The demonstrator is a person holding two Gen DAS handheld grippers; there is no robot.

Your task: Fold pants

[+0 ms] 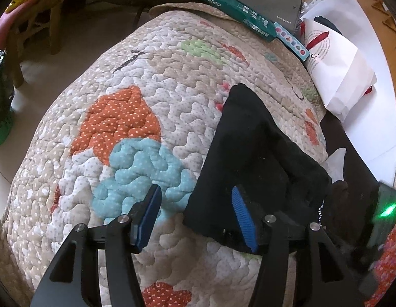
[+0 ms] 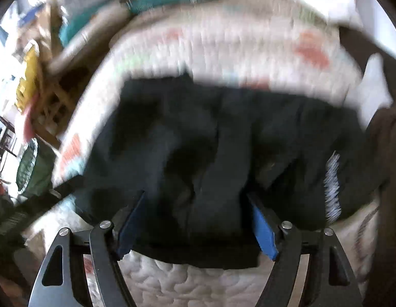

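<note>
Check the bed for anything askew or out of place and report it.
The black pants lie bunched in an uneven wedge at the quilt's right edge, not squared. A white paper bag and a green pack crowd the far end. Both grippers' jaws stand open; the right wrist view is blurred.

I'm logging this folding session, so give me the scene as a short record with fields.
surface: patchwork quilt
garment: black pants, folded into a compact bundle on the quilt
left hand-held gripper: open, at the pants' near edge
right hand-held gripper: open, over the pants
image quality: right wrist view is motion-blurred
background: white paper bag, teal packet
</note>
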